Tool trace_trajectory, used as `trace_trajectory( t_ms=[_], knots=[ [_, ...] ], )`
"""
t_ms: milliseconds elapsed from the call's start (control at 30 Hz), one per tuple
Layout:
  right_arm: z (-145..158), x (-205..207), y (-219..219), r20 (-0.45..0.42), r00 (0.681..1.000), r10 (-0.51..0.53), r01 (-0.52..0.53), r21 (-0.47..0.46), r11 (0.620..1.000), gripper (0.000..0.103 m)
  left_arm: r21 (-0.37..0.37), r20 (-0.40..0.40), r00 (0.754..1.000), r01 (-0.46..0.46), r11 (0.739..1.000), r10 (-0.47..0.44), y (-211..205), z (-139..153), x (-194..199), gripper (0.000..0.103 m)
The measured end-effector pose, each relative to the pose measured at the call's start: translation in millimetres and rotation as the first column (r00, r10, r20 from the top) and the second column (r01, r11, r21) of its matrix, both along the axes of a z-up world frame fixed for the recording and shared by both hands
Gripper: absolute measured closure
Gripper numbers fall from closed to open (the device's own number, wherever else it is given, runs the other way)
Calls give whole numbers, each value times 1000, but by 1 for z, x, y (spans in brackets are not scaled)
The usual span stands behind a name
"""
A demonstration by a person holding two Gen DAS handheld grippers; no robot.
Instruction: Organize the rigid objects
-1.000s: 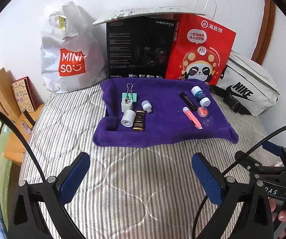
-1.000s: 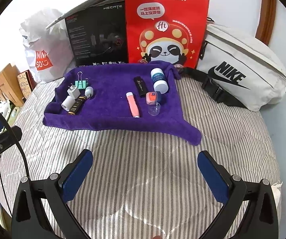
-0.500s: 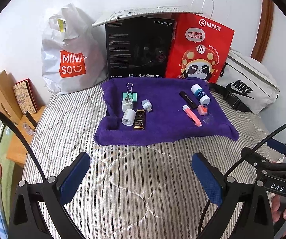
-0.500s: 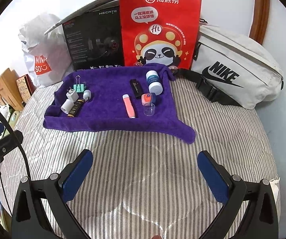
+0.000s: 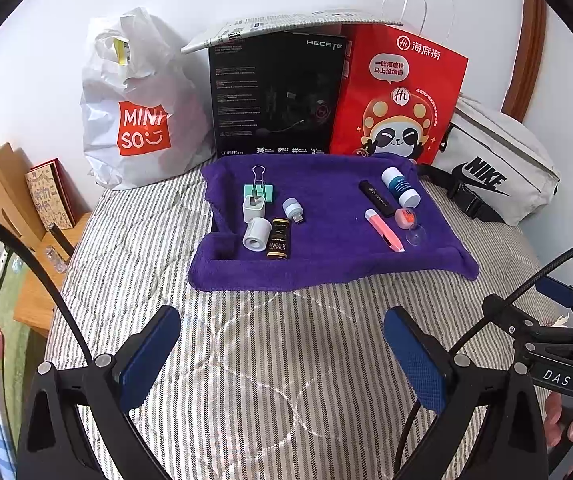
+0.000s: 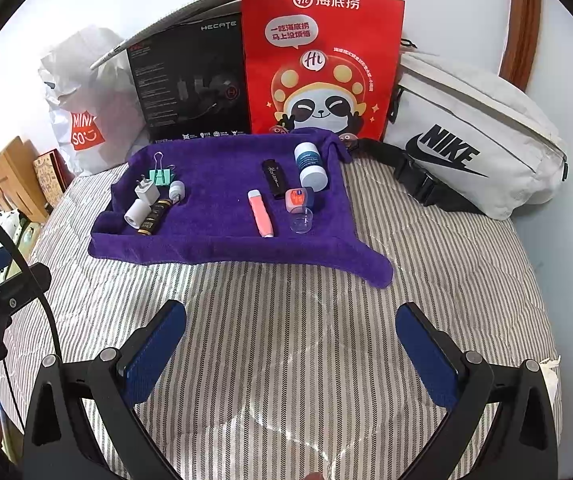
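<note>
Both the left gripper and right gripper hover with jaws released, empty; the towel of small items lies at twelve o'clock, well apart.

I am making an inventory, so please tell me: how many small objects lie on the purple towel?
10. Left cluster: binder clip, charger plug, white roll, black tube, USB light. Right cluster: pink pen, black stick, blue-labelled bottle, small jar, clear cap.

The white plastic bag reads MINISO, the black box HECATE and EDIFIER, the white pouch NIKE, the small dark bottle GRAND RESERVE, and the right hand-held gripper DAS.
</note>
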State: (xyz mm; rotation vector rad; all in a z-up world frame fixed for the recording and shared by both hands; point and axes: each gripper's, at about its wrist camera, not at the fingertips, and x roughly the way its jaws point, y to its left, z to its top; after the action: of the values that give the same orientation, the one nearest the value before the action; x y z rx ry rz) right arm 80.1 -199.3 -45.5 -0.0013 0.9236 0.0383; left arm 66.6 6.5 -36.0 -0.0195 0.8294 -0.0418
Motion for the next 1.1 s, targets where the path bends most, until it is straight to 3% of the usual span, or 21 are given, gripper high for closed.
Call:
trace_trajectory(
  t_ms=[1100],
  knots=[
    [-2,0,-1,-6,1000,-4,4,-3,1000,0,16,-6,1000,10,1000,-10,0,-1,0,0]
  ],
)
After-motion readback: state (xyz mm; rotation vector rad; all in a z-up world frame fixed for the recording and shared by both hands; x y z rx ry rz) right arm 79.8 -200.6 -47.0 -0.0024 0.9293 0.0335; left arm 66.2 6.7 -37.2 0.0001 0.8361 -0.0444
